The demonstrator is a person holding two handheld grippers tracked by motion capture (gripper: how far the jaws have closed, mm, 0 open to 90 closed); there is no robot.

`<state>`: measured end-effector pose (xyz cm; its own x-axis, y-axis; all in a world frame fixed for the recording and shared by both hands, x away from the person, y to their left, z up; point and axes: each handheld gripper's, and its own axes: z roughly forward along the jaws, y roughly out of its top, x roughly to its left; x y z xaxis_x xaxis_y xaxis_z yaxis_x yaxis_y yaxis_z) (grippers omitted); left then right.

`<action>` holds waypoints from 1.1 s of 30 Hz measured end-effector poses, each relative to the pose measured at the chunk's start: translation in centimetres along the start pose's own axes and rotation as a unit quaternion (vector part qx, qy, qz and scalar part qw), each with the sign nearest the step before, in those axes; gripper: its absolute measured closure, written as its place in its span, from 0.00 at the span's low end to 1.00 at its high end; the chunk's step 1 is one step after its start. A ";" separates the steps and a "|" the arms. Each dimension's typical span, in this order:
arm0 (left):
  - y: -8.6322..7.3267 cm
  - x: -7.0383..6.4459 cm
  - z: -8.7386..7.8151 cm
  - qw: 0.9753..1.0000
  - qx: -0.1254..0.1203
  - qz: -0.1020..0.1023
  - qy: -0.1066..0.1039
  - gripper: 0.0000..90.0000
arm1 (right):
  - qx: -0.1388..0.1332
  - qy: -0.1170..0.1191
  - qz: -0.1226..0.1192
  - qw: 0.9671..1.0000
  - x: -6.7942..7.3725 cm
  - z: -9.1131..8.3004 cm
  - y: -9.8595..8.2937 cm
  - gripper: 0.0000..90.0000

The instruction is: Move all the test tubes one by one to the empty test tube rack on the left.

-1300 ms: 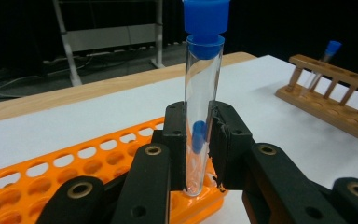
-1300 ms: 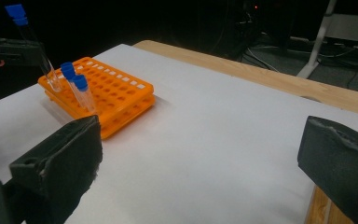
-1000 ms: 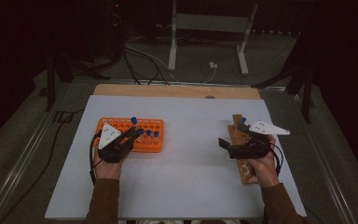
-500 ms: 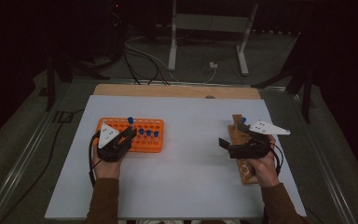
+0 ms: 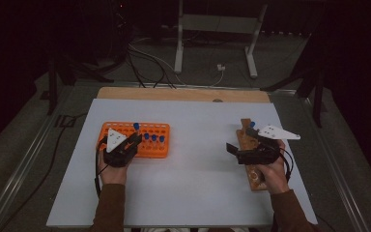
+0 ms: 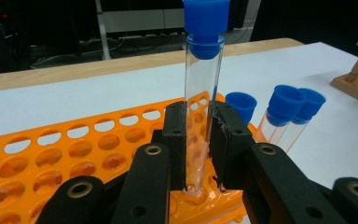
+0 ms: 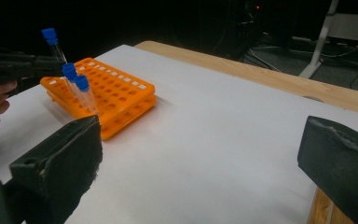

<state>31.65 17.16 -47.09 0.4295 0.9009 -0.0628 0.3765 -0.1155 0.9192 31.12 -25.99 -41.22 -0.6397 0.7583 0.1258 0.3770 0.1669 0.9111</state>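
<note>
An orange tube rack [image 5: 152,150] lies on the left of the white table. My left gripper [image 5: 134,138] is shut on a clear test tube with a blue cap [image 5: 136,126]. In the left gripper view that tube [image 6: 200,93] stands upright between the jaws, its bottom end in a hole of the rack [image 6: 74,154]. Three more blue-capped tubes [image 6: 284,107] stand in the rack to its right. My right gripper [image 5: 240,140] hovers open over a wooden rack [image 5: 256,179]; its jaws [image 7: 200,154] stand wide apart with nothing between them.
One blue-capped tube [image 5: 252,124] stands at the far end of the wooden rack. A wooden strip [image 5: 183,94] runs along the table's far edge. Beyond it are a metal stand [image 5: 212,29] and cables on the floor. Bare white table [image 5: 198,183] lies between the hands.
The left gripper has shifted slightly over the orange rack with the tube, which now sits a little lower. The right gripper has not moved.
</note>
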 end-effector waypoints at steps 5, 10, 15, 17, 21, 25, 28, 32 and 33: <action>-0.3 0.1 0.4 1.000 0.006 -0.003 0.002 0.87 | 0.000 0.001 0.000 1.000 0.0 0.0 0.0 0.00; -0.6 0.0 0.6 1.000 0.015 0.000 0.002 0.87 | 0.000 0.001 -0.001 1.000 0.0 0.0 0.0 0.00; -1.0 -0.2 0.9 0.999 0.033 0.007 0.003 0.87 | -0.003 0.001 0.001 1.000 0.0 -0.2 0.1 0.00; -1.2 -0.2 1.1 0.999 0.041 0.011 0.004 0.87 | -0.004 0.001 0.002 1.000 -0.1 -0.2 0.1 0.00; -1.4 -0.3 1.5 0.998 0.065 0.018 0.006 0.87 | -0.004 0.002 0.002 1.000 -0.1 -0.2 0.1 0.00; -1.5 -0.4 1.6 0.996 0.085 0.019 0.007 0.87 | -0.004 0.002 0.001 1.000 -0.1 -0.2 0.0 0.00; -1.7 -0.6 1.9 0.994 0.103 0.033 0.009 0.87 | -0.004 0.002 0.003 1.000 -0.1 -0.3 0.0 0.00; -1.6 -0.6 1.9 0.994 0.106 0.029 0.011 0.87 | -0.004 0.002 0.002 1.000 0.0 -0.2 0.0 0.00; -1.6 -0.7 1.9 0.994 0.106 0.028 0.011 0.87 | -0.004 0.002 0.002 1.000 0.0 -0.2 0.0 0.00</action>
<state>32.31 15.97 -49.23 0.4377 0.8991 -0.0025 0.5182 -0.2500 0.8179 30.99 -26.17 -41.10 -0.6411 0.7560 0.1320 0.3752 0.1586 0.9133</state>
